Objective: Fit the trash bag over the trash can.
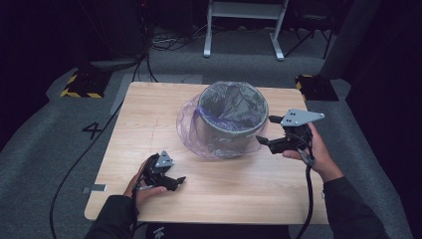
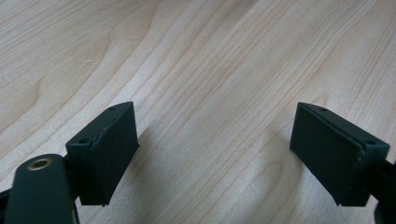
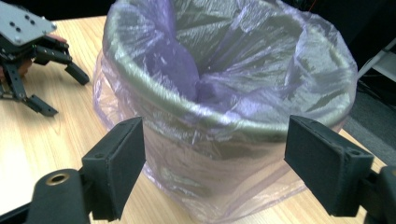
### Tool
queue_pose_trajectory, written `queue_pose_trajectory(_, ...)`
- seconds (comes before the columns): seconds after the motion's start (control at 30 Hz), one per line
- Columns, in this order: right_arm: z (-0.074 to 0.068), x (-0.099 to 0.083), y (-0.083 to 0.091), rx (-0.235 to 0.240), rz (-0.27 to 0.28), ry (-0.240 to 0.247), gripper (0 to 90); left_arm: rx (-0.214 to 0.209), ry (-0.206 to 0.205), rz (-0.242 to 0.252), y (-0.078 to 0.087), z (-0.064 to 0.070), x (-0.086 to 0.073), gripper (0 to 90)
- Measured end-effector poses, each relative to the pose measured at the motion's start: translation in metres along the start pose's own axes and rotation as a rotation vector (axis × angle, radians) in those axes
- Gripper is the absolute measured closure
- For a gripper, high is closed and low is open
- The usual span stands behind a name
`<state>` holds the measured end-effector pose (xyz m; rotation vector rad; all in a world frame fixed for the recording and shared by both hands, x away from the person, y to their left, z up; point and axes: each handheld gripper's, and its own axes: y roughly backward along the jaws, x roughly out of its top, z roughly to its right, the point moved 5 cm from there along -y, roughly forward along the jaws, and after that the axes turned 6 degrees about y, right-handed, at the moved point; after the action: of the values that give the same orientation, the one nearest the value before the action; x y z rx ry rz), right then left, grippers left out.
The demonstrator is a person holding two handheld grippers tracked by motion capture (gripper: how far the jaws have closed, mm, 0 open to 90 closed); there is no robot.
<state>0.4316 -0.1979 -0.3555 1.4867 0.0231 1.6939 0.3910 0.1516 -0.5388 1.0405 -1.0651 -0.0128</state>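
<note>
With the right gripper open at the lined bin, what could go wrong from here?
1. The thin purple plastic liner hangs loose and bunched outside the grey round bin; the right gripper may pinch only film and tear it or drag it off the rim.
2. The left gripper rests apart on the wooden table, so a push may slide the unbraced bin.

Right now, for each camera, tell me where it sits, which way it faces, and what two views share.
High view: above the person's side, looking forward and down on the wooden table; both forearms, the left gripper and the right gripper show.
Left gripper view: on the left gripper, facing bare tabletop between its open jaws.
Right gripper view: on the right gripper, facing the bin and its purple bag.
Shared: the high and right gripper views both show the bin and the left gripper.
</note>
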Motion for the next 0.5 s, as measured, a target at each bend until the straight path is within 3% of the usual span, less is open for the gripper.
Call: queue_pose_trajectory(0.5, -0.002, -0.017, -0.002, -0.001, -0.059, 0.009, 20.5, 0.0, 0.0, 0.0, 0.0, 0.0, 0.0, 14.6)
